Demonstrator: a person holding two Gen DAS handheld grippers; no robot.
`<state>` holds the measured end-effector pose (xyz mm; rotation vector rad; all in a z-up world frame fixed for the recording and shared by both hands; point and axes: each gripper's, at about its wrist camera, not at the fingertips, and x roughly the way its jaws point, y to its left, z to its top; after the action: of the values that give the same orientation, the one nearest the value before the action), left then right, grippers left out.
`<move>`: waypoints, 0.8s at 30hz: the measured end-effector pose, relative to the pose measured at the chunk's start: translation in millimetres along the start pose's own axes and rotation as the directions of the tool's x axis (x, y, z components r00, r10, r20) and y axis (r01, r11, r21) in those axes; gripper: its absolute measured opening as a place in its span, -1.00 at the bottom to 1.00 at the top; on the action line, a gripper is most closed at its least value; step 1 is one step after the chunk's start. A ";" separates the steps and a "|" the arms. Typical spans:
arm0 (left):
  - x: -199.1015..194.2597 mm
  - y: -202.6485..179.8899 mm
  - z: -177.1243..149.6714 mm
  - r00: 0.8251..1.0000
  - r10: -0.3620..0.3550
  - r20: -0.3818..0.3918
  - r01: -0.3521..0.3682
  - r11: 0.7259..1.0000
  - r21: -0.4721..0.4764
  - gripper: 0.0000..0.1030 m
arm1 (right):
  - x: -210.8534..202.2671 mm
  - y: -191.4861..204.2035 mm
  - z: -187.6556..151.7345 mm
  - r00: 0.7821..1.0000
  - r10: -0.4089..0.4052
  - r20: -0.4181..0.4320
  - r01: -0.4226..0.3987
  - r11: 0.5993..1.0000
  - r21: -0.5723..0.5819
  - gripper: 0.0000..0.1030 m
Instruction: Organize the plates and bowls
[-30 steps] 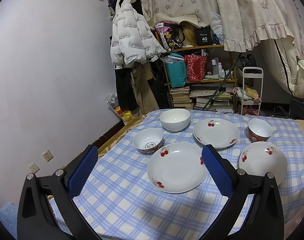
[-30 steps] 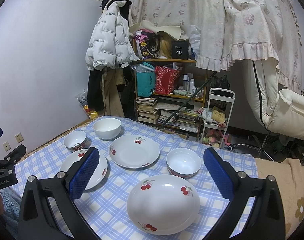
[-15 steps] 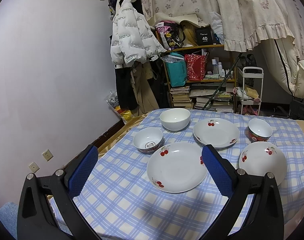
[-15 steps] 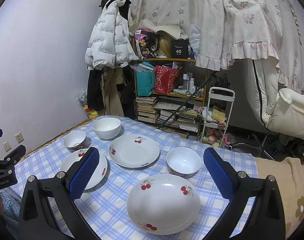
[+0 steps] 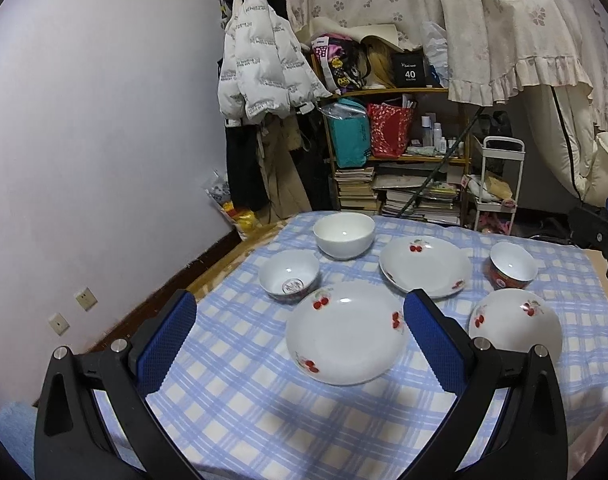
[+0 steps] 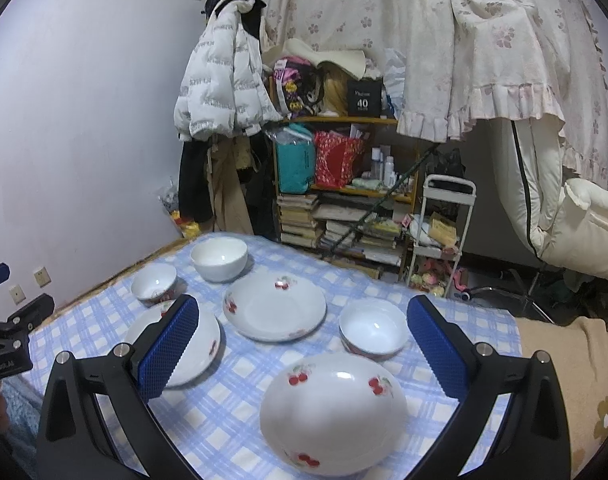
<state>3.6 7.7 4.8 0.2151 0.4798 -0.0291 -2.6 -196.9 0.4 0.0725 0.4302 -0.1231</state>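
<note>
Three cherry plates (image 6: 332, 412), three bowls (image 5: 344, 235) all empty, left gripper (image 5: 299, 340) and right gripper (image 6: 301, 346) fingers spread

Very little differs. My left gripper (image 5: 299, 340) shows the same picture as a second ago, jaws equally wide, every dish at the same spot. My right gripper (image 6: 304, 350) has eased a touch nearer and lower: the near cherry plate (image 6: 332, 412) between its jaws now sits slightly closer in its view, and the red-sided bowl (image 6: 372, 328) behind it looks marginally nearer too. Nothing on the bench (image 6: 231, 408) itself has shifted, and neither gripper's opening has altered.
</note>
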 end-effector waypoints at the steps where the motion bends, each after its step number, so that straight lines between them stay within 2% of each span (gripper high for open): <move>1: 1.2 0.6 2.7 1.000 0.007 -0.002 -0.007 1.000 0.005 0.98 | -0.4 2.4 4.1 1.000 0.005 0.014 -0.005 1.000 -0.002 1.00; 6: 19.6 5.6 18.8 0.999 0.005 -0.050 -0.005 1.000 -0.005 0.98 | 17.7 18.0 16.2 0.999 0.034 0.037 -0.033 0.999 -0.038 1.00; 12: 54.2 23.3 28.5 0.988 -0.007 -0.156 -0.002 0.998 -0.058 0.98 | 40.0 44.6 28.4 0.997 0.064 0.041 -0.061 0.995 -0.076 1.00; 17: 88.6 45.9 40.7 0.972 -0.048 -0.230 0.019 0.992 -0.124 0.98 | 61.5 60.0 46.5 0.990 0.133 0.041 -0.132 0.991 -0.022 1.00; 22: 118.9 55.4 43.6 0.962 -0.007 -0.272 -0.024 0.994 -0.108 0.98 | 89.5 68.7 54.9 0.985 0.175 0.009 -0.175 0.984 0.027 1.00; 24: 131.1 56.1 37.7 0.955 -0.012 -0.297 -0.023 0.993 -0.116 0.98 | 100.5 72.6 51.8 0.983 0.185 -0.014 -0.185 0.982 0.028 1.00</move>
<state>141.5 57.5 -11.9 0.1039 0.7792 0.0378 119.1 -140.4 8.3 0.1393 0.4363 0.0548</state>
